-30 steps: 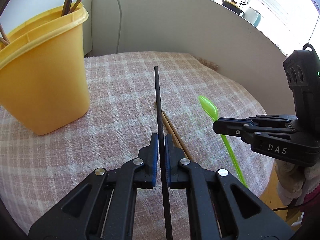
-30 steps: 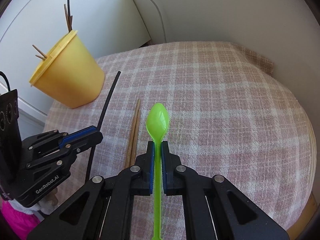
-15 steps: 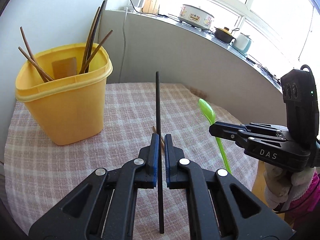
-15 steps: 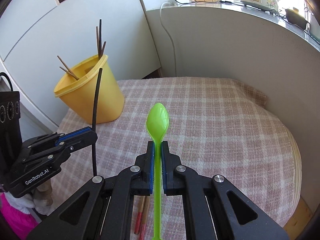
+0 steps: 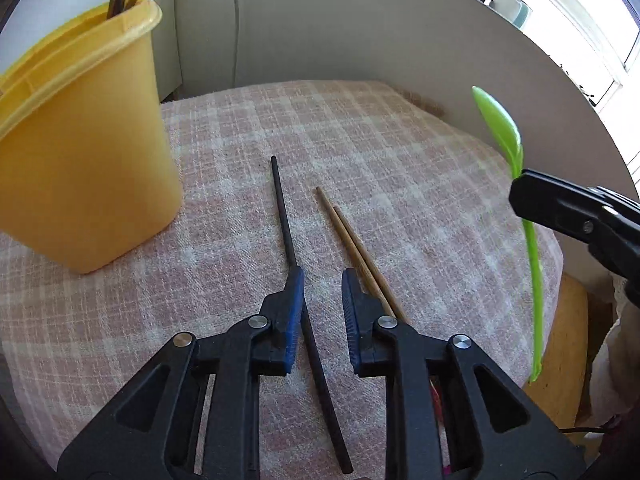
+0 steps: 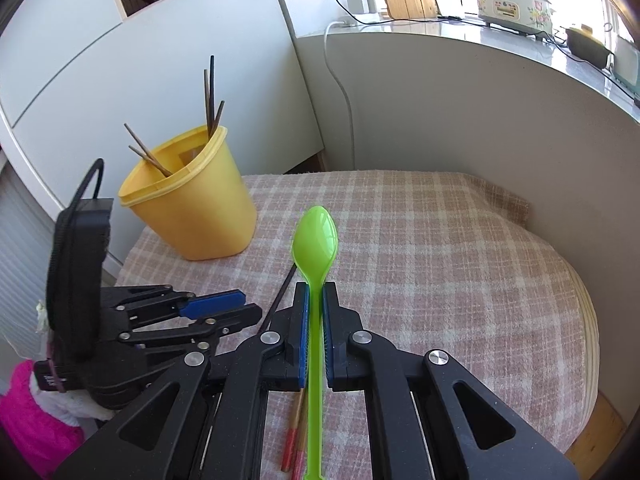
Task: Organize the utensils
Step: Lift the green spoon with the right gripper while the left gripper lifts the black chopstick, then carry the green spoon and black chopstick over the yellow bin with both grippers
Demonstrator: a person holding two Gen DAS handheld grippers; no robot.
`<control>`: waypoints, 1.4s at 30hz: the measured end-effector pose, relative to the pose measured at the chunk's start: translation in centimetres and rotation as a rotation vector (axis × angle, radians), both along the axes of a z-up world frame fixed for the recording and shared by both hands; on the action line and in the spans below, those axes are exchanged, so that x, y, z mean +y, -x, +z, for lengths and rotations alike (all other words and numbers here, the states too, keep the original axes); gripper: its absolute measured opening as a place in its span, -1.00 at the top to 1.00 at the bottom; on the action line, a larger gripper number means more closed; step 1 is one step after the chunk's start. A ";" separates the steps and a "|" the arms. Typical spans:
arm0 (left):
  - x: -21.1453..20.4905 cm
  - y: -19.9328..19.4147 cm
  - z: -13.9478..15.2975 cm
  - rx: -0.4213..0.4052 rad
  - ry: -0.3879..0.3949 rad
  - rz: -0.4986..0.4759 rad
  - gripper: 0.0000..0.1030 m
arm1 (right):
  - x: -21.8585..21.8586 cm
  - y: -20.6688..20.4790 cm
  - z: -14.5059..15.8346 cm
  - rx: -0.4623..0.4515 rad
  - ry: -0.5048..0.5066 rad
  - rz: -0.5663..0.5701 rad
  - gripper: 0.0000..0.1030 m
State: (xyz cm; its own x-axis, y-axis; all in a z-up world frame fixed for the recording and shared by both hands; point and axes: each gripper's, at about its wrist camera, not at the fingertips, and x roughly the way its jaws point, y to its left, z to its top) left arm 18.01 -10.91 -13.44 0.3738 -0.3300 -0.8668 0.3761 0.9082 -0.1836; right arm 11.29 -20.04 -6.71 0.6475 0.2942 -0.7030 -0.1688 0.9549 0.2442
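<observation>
While our right gripper (image 6: 314, 300) clamps the green spoon (image 6: 316, 240), our left gripper (image 5: 322, 284) gapes over the black chopstick (image 5: 283, 210); closing off-centre could roll it toward the wooden chopsticks (image 5: 352, 240).

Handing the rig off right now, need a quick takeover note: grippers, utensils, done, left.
Left gripper: jaws open, empty, low over the cloth. The black chopstick lies on the cloth between its jaws, close to the left one.
Right gripper: shut on the green spoon, held in the air, bowl forward.
Brown chopsticks: a pair lying on the cloth just right of the black one.
Yellow bin: upright at the cloth's far left, several chopsticks already standing in it.
Left: spoon, black chopstick and the brown pair are not yet in the bin.
</observation>
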 end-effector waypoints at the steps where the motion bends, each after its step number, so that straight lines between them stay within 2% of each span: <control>1: -0.4 -0.3 -0.8 0.010 -0.025 -0.009 0.65 | -0.2 0.1 -0.1 0.003 -0.002 -0.004 0.91; 3: -1.0 -0.8 -1.8 0.008 -0.060 -0.019 0.65 | -0.6 0.2 -0.1 0.004 -0.003 -0.014 0.91; 5: -1.3 -0.8 -1.8 -0.037 -0.086 -0.034 0.84 | -0.9 0.3 -0.1 0.004 -0.003 -0.020 0.91; 7: -1.0 -0.9 -1.9 -0.045 -0.074 -0.039 1.00 | -1.1 0.3 0.0 0.002 -0.004 -0.025 0.91; 9: -0.4 -0.8 -1.8 -0.039 -0.044 -0.024 1.00 | -1.2 0.3 0.1 -0.001 -0.009 -0.027 0.91; 14: 0.8 -1.2 -2.0 -0.021 -0.050 0.007 0.97 | -0.9 -0.3 -0.1 0.003 -0.017 -0.030 0.91; 15: 0.7 -1.3 -2.0 -0.005 -0.063 0.002 0.79 | -0.8 -0.3 -0.1 0.004 -0.018 -0.029 0.91; 16: 0.4 -1.6 -2.2 0.014 -0.076 -0.008 0.71 | -0.7 -0.4 -0.2 0.005 -0.018 -0.028 0.91; 20: -0.8 -1.7 -2.9 -0.034 -0.119 -0.058 0.79 | -0.5 -0.2 -0.2 0.005 -0.017 -0.019 0.91; 24: 0.3 -1.8 -2.6 -0.025 -0.035 -0.015 0.94 | -0.5 0.0 0.1 -0.004 -0.020 -0.023 0.91; 33: 4.1 1.9 4.8 -0.192 0.167 0.028 0.94 | 0.3 0.5 2.2 -0.083 -0.034 -0.012 0.91; 38: 6.5 3.3 8.7 -0.294 0.238 0.058 0.94 | 1.7 0.7 3.6 -0.138 -0.031 0.005 0.91; 42: 8.7 3.9 12.1 -0.386 0.265 0.084 0.94 | 2.9 0.5 5.0 -0.177 -0.047 0.029 0.91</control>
State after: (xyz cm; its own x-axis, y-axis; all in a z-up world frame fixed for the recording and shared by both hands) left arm 14.07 -2.22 -1.36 0.6866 -0.4763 -0.5494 0.3900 0.8789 -0.2745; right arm 10.76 -17.11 -1.73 0.7507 0.3443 -0.5639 -0.2403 0.9373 0.2524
